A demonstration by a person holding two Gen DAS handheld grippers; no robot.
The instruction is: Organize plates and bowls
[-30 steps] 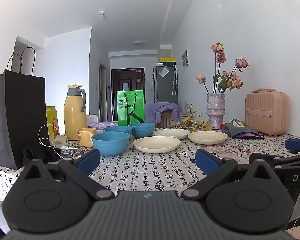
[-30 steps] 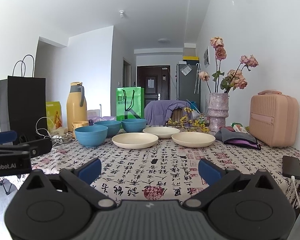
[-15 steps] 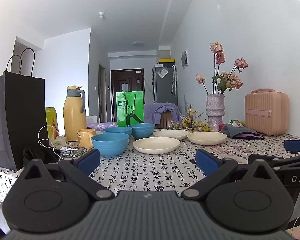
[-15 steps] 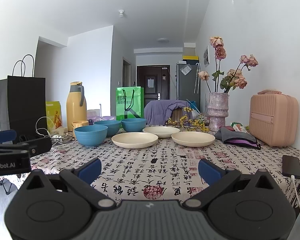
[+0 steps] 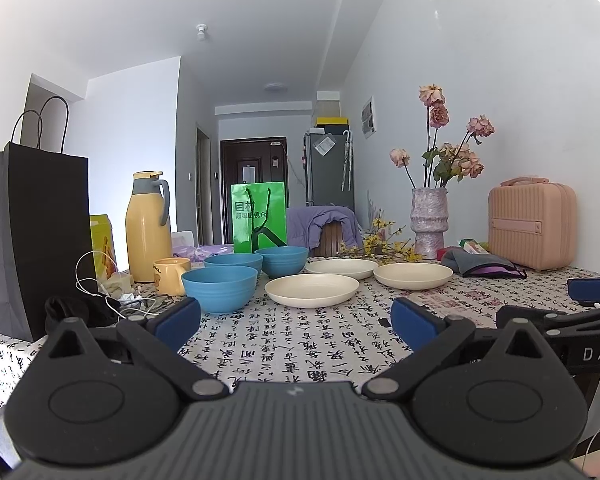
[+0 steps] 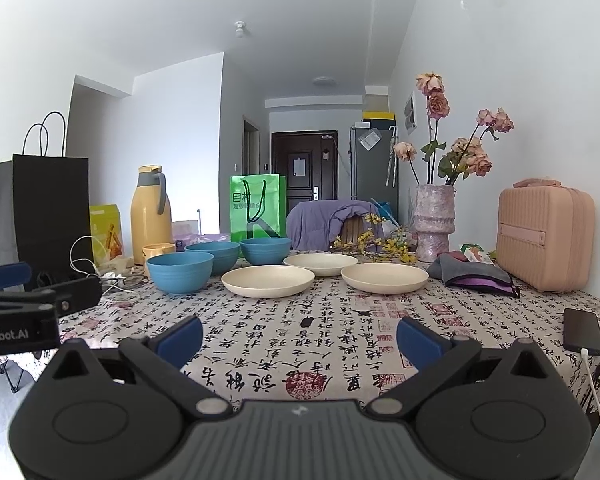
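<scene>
Both grippers hover low at the near edge of the table (image 6: pixel 340 340), aimed at the dishes; prob. a ready pose before the first pick. Left gripper (image 5: pixel 296 320): jaws spread wide, nothing between them. Right gripper (image 6: pixel 300 336): same, wide apart and empty.

Three blue ribbed round bowls (image 6: pixel 180 272) sit at approx. 11 o'clock from the right wrist cam, close together, unstacked. Three cream shallow round plates (image 6: pixel 268 280) lie at 12–1 o'clock, spread flat; the rear one looks partly overlapped by its neighbours, though hard to tell at this low angle. All look like smooth matte plastic or similar, w/ thin rims that jaws could pinch.

Tablecloth w/ black calligraphy print (image 5: pixel 300 344) seems soft, so dishes may drag it. Black phone on a white cable (image 6: pixel 582 332) at 3 o'clock, well apart.
</scene>
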